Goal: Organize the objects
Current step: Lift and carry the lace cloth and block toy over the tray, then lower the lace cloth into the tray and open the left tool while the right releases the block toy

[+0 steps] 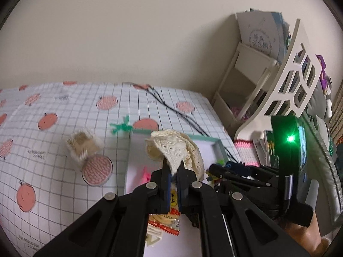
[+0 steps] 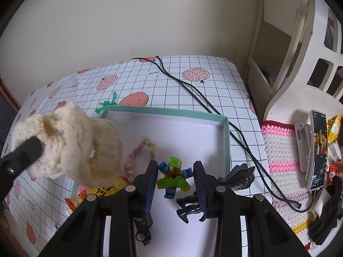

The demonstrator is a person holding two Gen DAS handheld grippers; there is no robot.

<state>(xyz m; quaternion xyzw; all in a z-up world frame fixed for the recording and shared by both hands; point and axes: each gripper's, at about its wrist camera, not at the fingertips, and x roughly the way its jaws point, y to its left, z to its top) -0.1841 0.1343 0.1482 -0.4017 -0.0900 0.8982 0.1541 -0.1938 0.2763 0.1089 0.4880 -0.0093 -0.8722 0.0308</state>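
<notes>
My left gripper (image 1: 174,167) is shut on a cream lace roll (image 1: 178,147) and holds it up over the white tray's left edge (image 1: 128,150). The roll (image 2: 70,147) also shows in the right wrist view, hanging at the tray's left side. My right gripper (image 2: 174,167) is open and empty, low over the teal-rimmed tray (image 2: 227,141). Between its fingers lies a green and blue toy spinner (image 2: 173,177). A pastel bead bracelet (image 2: 139,152), a black toy car (image 2: 143,227), a black figure (image 2: 188,205) and yellow snack packets (image 2: 103,190) lie in the tray.
A beige fuzzy piece (image 1: 82,144) lies on the fruit-print tablecloth (image 1: 53,111) left of the tray. Black cables (image 2: 203,100) cross the table. A dark toy (image 2: 240,175) sits by the tray's right rim. A crochet mat (image 2: 283,156), a phone (image 2: 318,150) and a white shelf (image 2: 300,42) stand right.
</notes>
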